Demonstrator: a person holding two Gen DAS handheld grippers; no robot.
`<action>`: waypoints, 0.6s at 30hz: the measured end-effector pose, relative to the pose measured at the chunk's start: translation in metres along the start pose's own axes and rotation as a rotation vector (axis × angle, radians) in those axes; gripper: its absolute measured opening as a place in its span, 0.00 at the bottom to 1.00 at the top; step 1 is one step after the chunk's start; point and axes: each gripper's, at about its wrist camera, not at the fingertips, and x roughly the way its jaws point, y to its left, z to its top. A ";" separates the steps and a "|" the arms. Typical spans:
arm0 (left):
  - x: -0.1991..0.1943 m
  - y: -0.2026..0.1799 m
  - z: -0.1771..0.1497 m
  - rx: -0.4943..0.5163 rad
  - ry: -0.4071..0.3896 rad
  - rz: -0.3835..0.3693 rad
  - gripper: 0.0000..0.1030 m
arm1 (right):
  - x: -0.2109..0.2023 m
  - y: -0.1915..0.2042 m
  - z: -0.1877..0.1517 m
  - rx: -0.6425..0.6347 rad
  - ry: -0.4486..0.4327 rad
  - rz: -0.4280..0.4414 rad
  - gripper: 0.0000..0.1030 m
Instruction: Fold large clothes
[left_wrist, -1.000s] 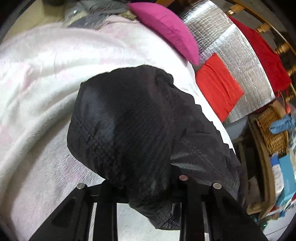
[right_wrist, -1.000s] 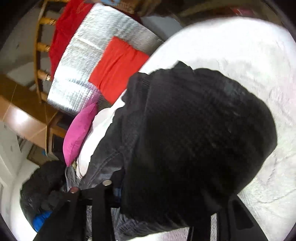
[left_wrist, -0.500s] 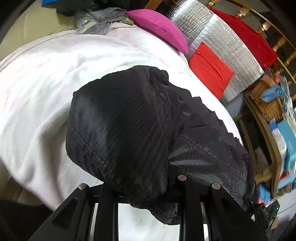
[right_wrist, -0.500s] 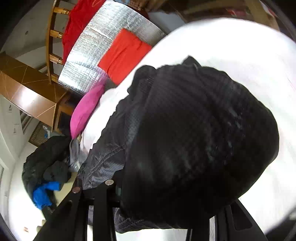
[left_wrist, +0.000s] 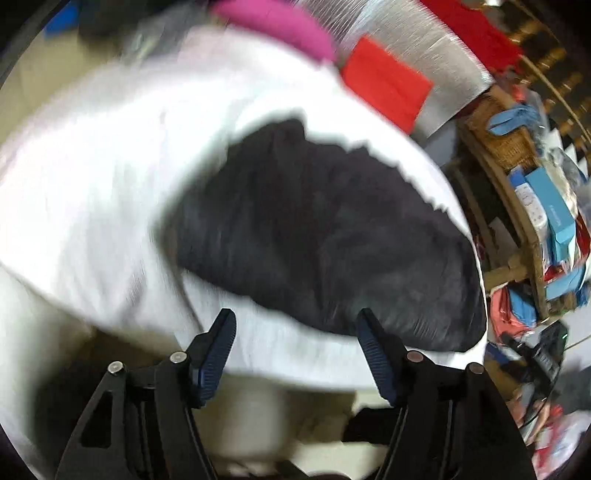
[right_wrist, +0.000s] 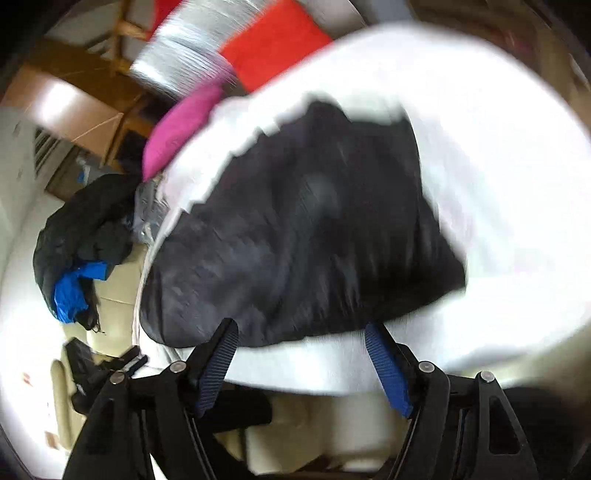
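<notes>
A black quilted garment (left_wrist: 325, 236) lies bunched on the white bedcover (left_wrist: 92, 192).

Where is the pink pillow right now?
The pink pillow lies at the far edge of the white blanket, beside the red cushion, beyond the black garment.

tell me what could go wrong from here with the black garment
1. The black garment lies bunched on the white blanket near its front edge; it could slide off toward the floor.
2. Both the left gripper and right gripper have jaws opening with nothing between them, so the loose fold may spring apart.
3. The pictures are blurred, so a quick regrasp might also pinch the blanket.
</notes>
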 end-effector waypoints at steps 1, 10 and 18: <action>-0.007 -0.007 0.014 0.031 -0.052 0.012 0.79 | -0.007 0.006 0.011 -0.030 -0.046 -0.003 0.73; 0.079 -0.003 0.165 0.007 -0.072 0.185 0.85 | 0.081 0.030 0.149 -0.192 -0.151 -0.354 0.79; 0.170 0.011 0.193 -0.111 0.084 0.073 0.83 | 0.162 0.007 0.195 -0.173 0.013 -0.378 0.47</action>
